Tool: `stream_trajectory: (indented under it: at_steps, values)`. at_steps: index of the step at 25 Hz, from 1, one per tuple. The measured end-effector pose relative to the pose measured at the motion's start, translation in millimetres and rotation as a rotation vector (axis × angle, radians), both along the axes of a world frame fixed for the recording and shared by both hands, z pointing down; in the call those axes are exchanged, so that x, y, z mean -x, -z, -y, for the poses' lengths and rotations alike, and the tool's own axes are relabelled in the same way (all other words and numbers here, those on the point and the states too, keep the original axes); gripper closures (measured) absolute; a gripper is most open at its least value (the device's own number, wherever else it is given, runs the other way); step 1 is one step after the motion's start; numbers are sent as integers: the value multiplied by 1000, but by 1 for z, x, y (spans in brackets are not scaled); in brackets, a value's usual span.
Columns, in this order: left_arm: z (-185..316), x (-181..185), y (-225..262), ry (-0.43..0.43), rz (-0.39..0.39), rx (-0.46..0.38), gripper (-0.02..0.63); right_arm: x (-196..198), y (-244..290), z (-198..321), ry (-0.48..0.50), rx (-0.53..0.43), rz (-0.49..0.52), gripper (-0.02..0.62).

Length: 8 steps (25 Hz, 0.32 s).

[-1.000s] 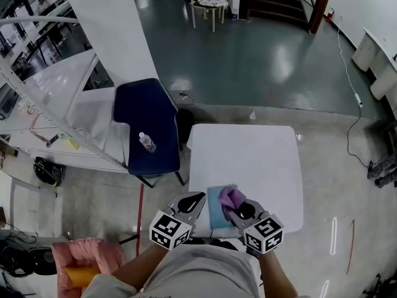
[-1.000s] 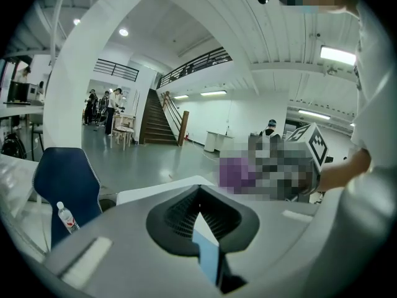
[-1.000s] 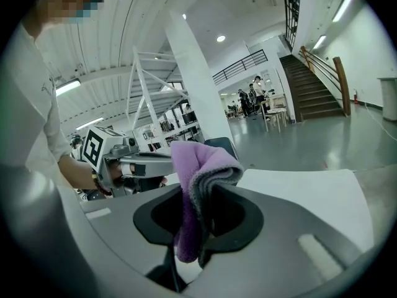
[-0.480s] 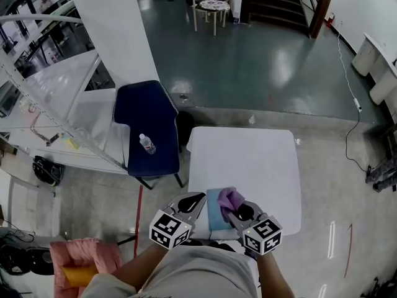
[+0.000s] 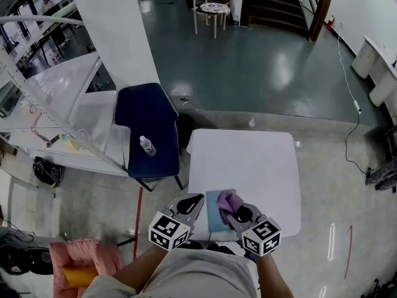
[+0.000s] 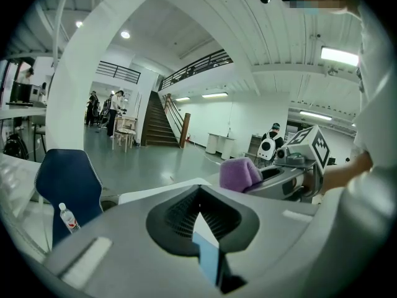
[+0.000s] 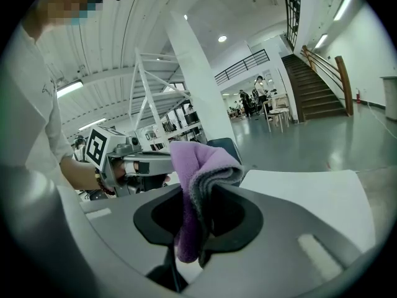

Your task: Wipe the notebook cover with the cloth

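My right fingers point(image 7: 193, 231) are squeezed shut on the purple cloth point(image 7: 200, 185). It is bunched up and sticks out past the tips. My left fingers point(image 6: 202, 231) are pinched on the left edge of the light blue notebook point(image 5: 214, 214). I can see a thin blue strip caught between them.

The notebook lies flat at the near edge of the white surface point(image 5: 248, 160), close to the near left corner. The cloth sits on the far right part of its cover.

Not much has changed from a second ago. The cloth is on almost the same spot of the cover, and my left fingers hold the same edge. So I think the wiping is slow or has only just begun, and most of the cover is not wiped yet.

The near edge of the surface is right under my fingers, and the left edge is close too. I should not pull the notebook that way, or it could slip off. There is lots of bare white room toward the far edge and the right edge.

A dark blue chair point(image 5: 147, 120) stands by the left edge with a small bottle point(image 5: 147, 143) on its seat.
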<state>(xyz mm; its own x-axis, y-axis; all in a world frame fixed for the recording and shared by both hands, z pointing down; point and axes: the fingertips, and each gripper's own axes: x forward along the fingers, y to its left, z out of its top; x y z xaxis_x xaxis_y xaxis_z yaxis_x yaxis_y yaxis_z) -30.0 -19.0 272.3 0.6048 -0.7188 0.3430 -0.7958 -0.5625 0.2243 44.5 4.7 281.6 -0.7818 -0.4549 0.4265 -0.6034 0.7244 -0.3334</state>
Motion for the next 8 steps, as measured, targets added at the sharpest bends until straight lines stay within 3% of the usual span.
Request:
stream_trajectory:
  at_steps: [8]
  values:
    - [0,5,-1,23,-4,-1,606,1,-3,-2,4,3,4,491]
